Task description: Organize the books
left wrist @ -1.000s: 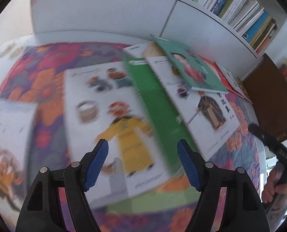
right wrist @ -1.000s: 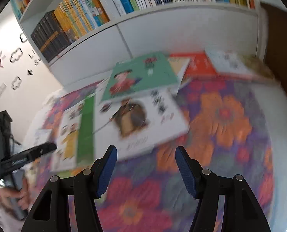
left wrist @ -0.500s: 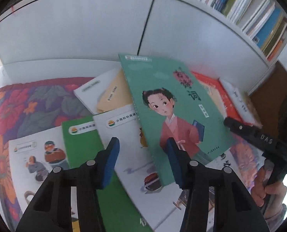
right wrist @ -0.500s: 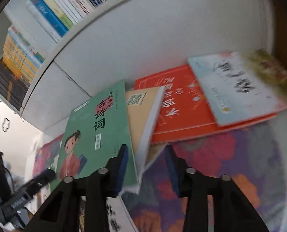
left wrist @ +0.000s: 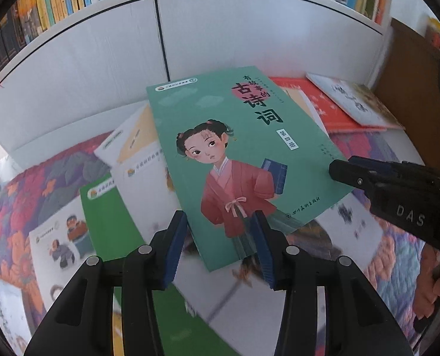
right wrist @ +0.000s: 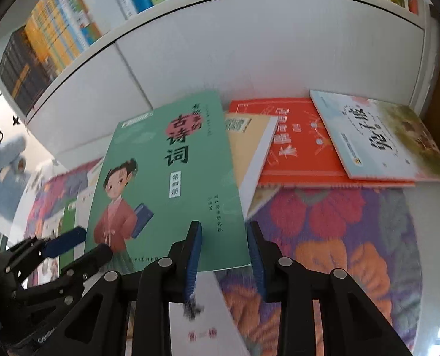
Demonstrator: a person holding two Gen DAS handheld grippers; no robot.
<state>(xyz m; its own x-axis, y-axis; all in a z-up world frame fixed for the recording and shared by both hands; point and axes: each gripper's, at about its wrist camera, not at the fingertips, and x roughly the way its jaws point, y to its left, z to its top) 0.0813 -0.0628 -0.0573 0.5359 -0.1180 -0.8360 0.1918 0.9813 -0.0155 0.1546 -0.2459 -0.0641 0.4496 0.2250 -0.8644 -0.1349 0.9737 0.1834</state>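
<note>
The left gripper [left wrist: 220,240] was closing, its blue pads astride the near corner of the green paperback with a girl in red [left wrist: 237,160], not visibly pressing. The right gripper [right wrist: 224,255] straddled that book's opposite corner, part-open; grip unclear. Only its view showed the pale-blue picture book [right wrist: 380,139] clearly, lying on the red book [right wrist: 294,148].

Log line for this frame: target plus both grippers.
target: green book | left gripper: jaws closing, book corner between them | right gripper: jaws astride other near corner, no grip seen
</note>
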